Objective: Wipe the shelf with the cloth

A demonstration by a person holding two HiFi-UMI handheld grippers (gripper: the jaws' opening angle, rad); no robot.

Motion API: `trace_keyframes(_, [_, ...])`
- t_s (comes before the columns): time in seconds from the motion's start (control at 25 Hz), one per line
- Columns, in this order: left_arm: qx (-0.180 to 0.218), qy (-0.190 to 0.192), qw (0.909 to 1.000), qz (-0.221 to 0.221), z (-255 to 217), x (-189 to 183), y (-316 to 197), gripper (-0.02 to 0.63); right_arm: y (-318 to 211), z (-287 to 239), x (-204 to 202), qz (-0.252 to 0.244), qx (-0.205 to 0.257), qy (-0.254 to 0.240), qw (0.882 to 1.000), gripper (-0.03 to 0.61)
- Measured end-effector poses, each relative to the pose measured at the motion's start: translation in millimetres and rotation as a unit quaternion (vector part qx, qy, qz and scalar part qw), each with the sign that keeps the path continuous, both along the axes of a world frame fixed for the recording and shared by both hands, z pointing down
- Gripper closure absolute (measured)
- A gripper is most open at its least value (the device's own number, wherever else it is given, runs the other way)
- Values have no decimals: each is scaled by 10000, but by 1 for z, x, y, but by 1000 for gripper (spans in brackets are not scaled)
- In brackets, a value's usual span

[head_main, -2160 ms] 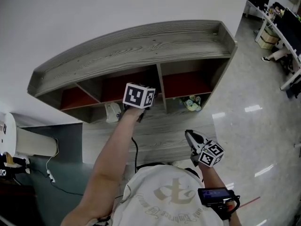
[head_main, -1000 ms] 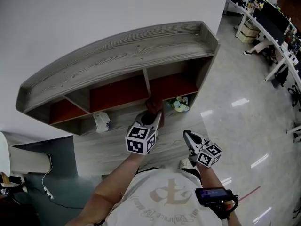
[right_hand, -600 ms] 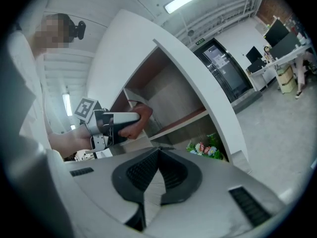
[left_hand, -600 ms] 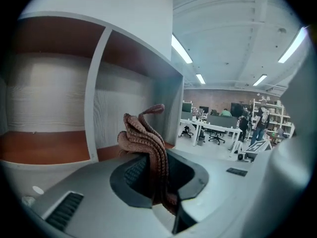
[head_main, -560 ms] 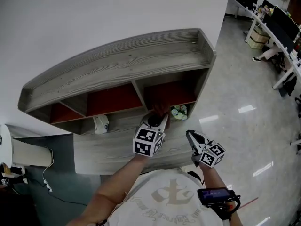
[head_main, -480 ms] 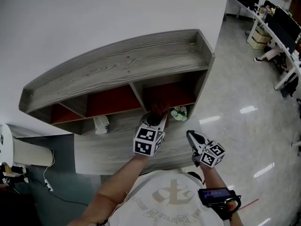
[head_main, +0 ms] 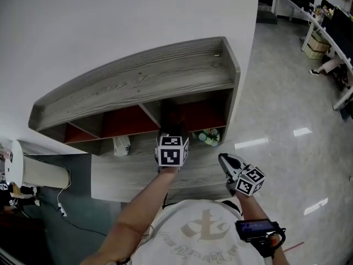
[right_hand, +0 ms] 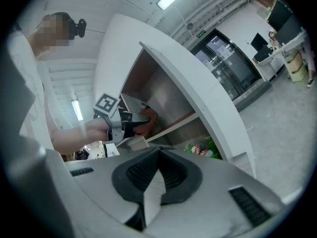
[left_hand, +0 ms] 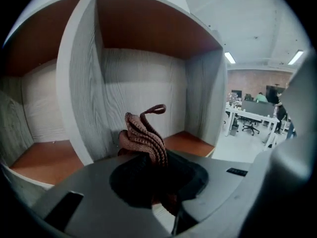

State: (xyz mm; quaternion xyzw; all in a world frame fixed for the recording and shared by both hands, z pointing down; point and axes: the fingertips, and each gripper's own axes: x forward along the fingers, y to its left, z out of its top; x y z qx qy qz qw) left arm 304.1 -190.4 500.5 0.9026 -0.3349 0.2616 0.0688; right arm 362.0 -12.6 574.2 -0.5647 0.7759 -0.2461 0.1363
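Left arm stretched forward toward shelf (head_main: 143, 76); left gripper (head_main: 172, 138) clamped on bunched brown cloth (left_hand: 144, 138), in front of divider (left_hand: 81, 83) beside right compartment. Right gripper (head_main: 229, 163) pinched together, empty, low near torso.

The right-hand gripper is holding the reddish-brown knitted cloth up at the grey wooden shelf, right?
No: the left gripper is holding the reddish-brown knitted cloth up at the grey wooden shelf. The left gripper view shows it between the fingers.
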Motion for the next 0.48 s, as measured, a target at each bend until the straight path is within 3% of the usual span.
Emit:
trace_keyframes(0.28, [-215,-446,9949,-874,25,-1,-24,546,9,7,13,-267,17,-108,9996,574])
trace_keyframes(0.48, [-502,-579,9908,-1120,38,0,-29,546,22,10,26,-310,38,-145,9994,574])
